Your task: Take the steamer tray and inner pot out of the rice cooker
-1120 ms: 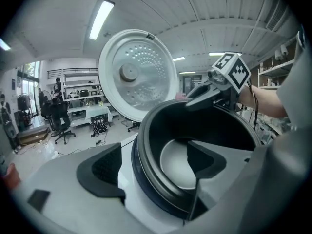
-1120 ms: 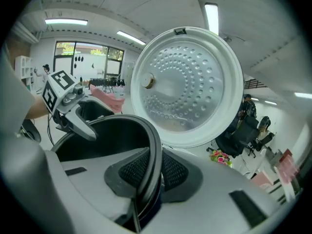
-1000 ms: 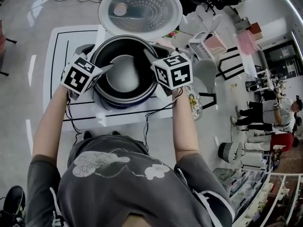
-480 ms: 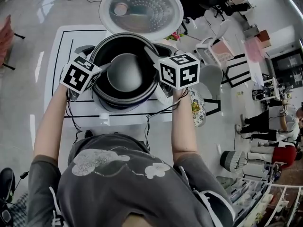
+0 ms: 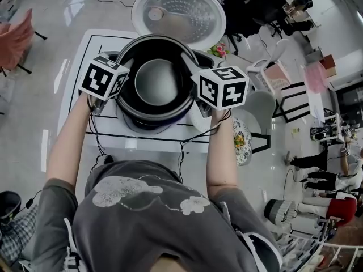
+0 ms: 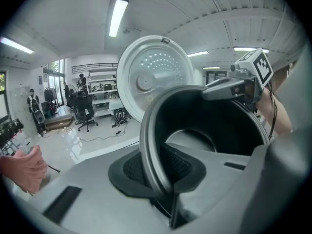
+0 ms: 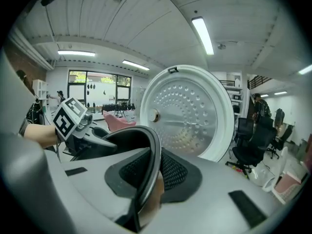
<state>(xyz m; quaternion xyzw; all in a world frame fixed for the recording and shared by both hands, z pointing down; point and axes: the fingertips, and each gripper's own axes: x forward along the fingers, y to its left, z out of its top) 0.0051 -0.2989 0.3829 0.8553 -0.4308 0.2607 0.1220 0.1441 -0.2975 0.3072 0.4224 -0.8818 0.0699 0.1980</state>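
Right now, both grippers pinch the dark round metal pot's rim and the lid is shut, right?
No: the head view shows the silvery round lid open. The left gripper, fingers just closed, and right gripper do pinch the dark round metal pot's rim.

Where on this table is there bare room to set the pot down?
Bare table left of the rice cooker, up to its left edge. The front strip is narrow, crossed by cables. Right of the cooker, little table shows.

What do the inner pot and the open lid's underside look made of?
Inner pot: likely metal with a dark matte coating; its thin rim glints, the interior looks dull. Lid underside: probably bare metal; silvery, reflective, with rows of dimples.
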